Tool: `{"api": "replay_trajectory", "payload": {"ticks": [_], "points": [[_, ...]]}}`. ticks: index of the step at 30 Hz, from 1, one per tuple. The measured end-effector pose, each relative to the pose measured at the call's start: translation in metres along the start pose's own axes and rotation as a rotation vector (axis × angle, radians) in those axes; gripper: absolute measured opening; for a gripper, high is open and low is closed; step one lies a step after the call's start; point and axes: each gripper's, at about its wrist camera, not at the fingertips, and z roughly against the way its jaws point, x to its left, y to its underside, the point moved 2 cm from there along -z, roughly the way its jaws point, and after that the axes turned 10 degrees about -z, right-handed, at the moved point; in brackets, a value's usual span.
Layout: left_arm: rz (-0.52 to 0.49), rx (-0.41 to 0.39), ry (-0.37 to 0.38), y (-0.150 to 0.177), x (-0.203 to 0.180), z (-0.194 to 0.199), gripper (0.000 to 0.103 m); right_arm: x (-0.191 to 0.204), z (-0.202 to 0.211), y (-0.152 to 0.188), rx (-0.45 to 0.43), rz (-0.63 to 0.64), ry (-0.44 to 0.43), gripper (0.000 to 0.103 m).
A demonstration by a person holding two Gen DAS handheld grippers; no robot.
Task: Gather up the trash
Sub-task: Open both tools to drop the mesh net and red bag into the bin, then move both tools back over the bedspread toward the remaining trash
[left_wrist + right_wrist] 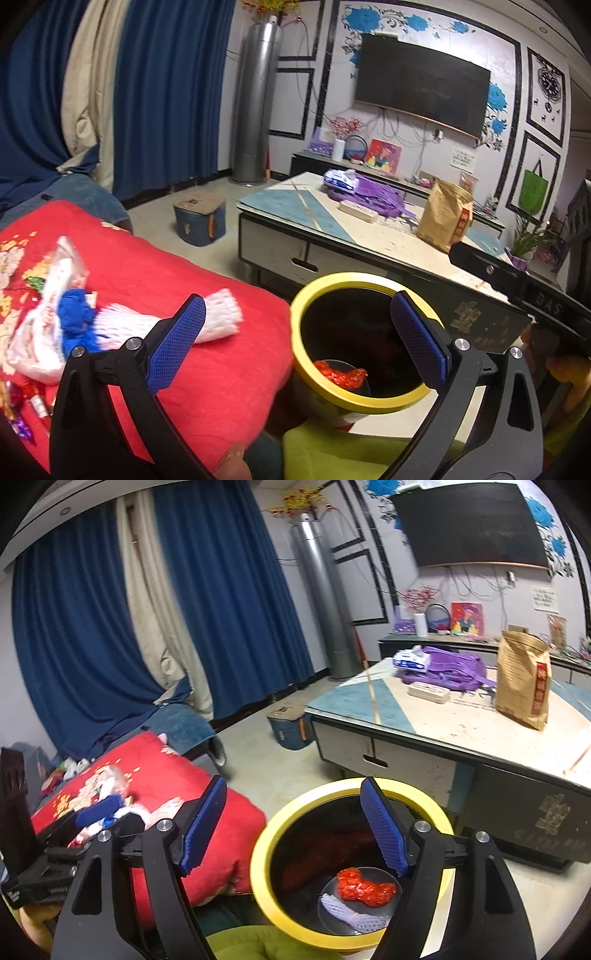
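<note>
A: Where does the trash stand?

B: Two pieces are already in the yellow-rimmed bin [351, 864]: a red crumpled wrapper [365, 886] and a pale foam net [351, 915], both lying on its bottom. The rest sits on the red cushion [166, 280] just beside the bin: a white foam net sleeve [207, 319], a blue crumpled piece [75, 319] touching it, and a clear plastic bag [48, 310] behind those.

A: And the tools?

B: The left hand-held gripper [295, 341] has its jaws spread wide and carries nothing; one pad hangs over the sleeve's end, the other over the bin mouth. The right hand-held gripper [295, 827] is equally wide and empty, poised above the bin.

A: So what is the step?

B: I judge it to be fetching the next piece, and the sleeve is nearest. Swing the left one fully over the cushion so both pads straddle the sleeve across its narrow width, then press down into the soft fabric before closing, since foam net squashes and can slip out of a shallow pinch.

A: Anything else nearby?

B: Small shiny wrappers [22, 410] at the cushion's near edge, though that corner is blurred and I cannot count them. The desk [369, 229] beyond holds bags, well apart from the work.
</note>
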Motion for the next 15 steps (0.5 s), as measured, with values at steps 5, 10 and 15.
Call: {"api": "replay_trajectory", "payload": {"ticks": [5, 10, 15], "points": [[0.027, -0.017, -0.041, 0.001, 0.016, 0.011, 0.092, 0.018, 0.002, 0.006, 0.008, 0.038, -0.034, 0.074], [0.049, -0.036, -0.076, 0.001, 0.029, 0.023, 0.092, 0.037, 0.004, 0.012, 0.018, 0.072, -0.066, 0.076], [0.068, -0.055, -0.117, 0.001, 0.045, 0.036, 0.092, 0.055, 0.001, 0.018, 0.039, 0.108, -0.096, 0.076]]}}
